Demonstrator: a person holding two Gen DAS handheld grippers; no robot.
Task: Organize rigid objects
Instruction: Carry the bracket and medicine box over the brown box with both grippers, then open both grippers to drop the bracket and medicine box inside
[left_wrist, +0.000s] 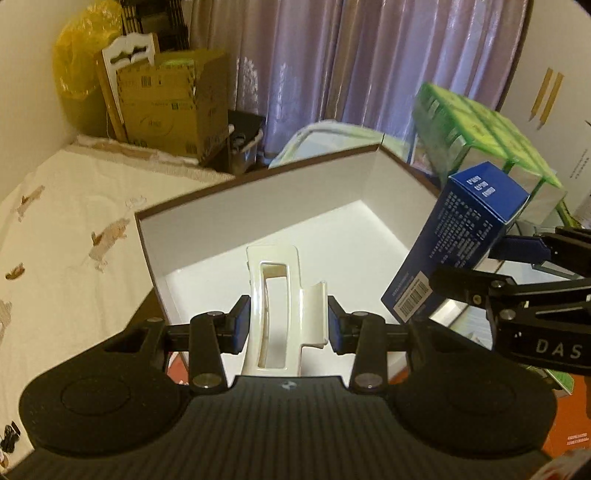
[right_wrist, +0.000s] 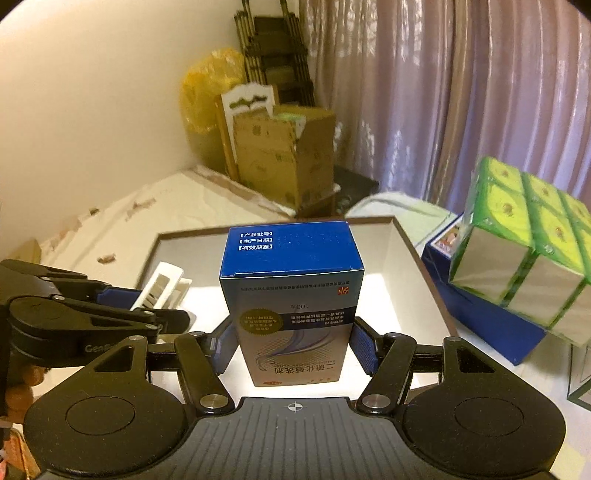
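- The left gripper (left_wrist: 288, 325) has its jaws closed on a white plastic holder (left_wrist: 275, 302), one blue pad pressed against each side, the piece standing upright between them.
- It hangs over the near-left part of the open white box (left_wrist: 258, 206), pointing in toward the box's far wall.
- The right gripper (right_wrist: 293, 345) has its jaws clamped on a blue carton (right_wrist: 291, 295), pads against the lower side walls, the carton upright.
- In the left wrist view the right gripper reaches in from the right, the carton tilted over the box's right edge.
- The two grippers sit near each other, not touching.
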